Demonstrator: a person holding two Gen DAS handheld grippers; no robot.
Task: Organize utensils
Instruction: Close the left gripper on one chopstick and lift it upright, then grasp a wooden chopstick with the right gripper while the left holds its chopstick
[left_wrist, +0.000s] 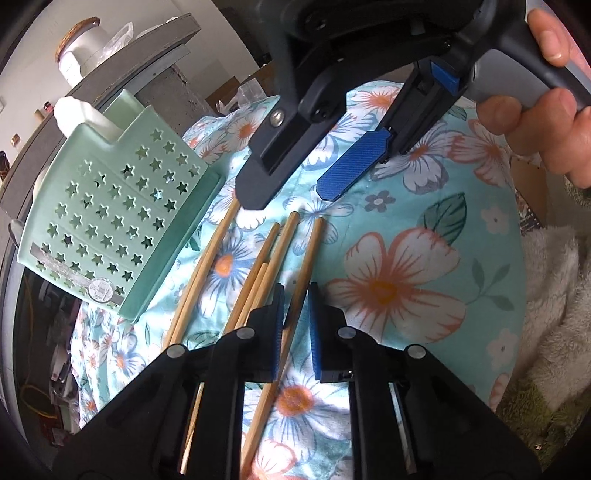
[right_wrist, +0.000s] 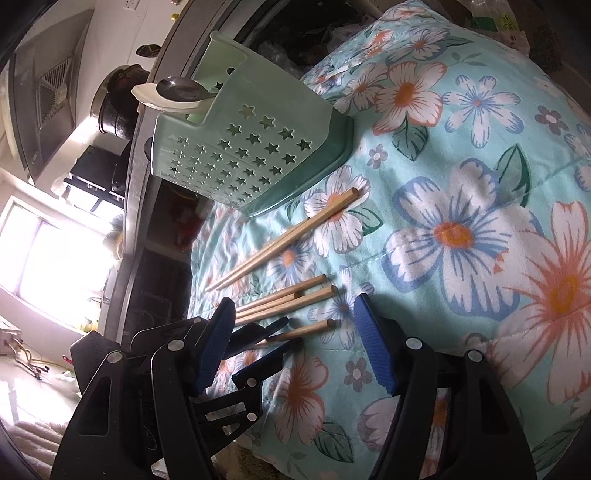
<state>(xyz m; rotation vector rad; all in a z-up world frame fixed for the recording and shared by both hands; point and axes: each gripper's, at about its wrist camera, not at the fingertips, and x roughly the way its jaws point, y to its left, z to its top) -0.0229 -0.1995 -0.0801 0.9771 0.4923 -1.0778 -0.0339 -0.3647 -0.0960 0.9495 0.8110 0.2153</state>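
Several wooden chopsticks (left_wrist: 258, 269) lie on the floral cloth (left_wrist: 388, 258). My left gripper (left_wrist: 296, 295) has its jaws open a little, straddling one chopstick (left_wrist: 299, 291) that lies between its fingers. My right gripper (left_wrist: 295, 192) hovers open over the far chopstick ends in the left wrist view. In the right wrist view it (right_wrist: 295, 310) is open above the chopsticks (right_wrist: 288, 299), and the left gripper's fingers (right_wrist: 266, 354) flank the nearest chopstick (right_wrist: 306, 329). A mint-green star-holed utensil holder (left_wrist: 110, 221) stands at the left and holds a metal spoon (right_wrist: 181, 89).
The holder also shows in the right wrist view (right_wrist: 251, 155). A dark counter edge (left_wrist: 92, 81) runs behind it with a white jar (left_wrist: 79, 48). White fluffy fabric (left_wrist: 554, 295) lies at the right. A black pot (right_wrist: 118, 103) and a bright window (right_wrist: 55, 258) are to the left.
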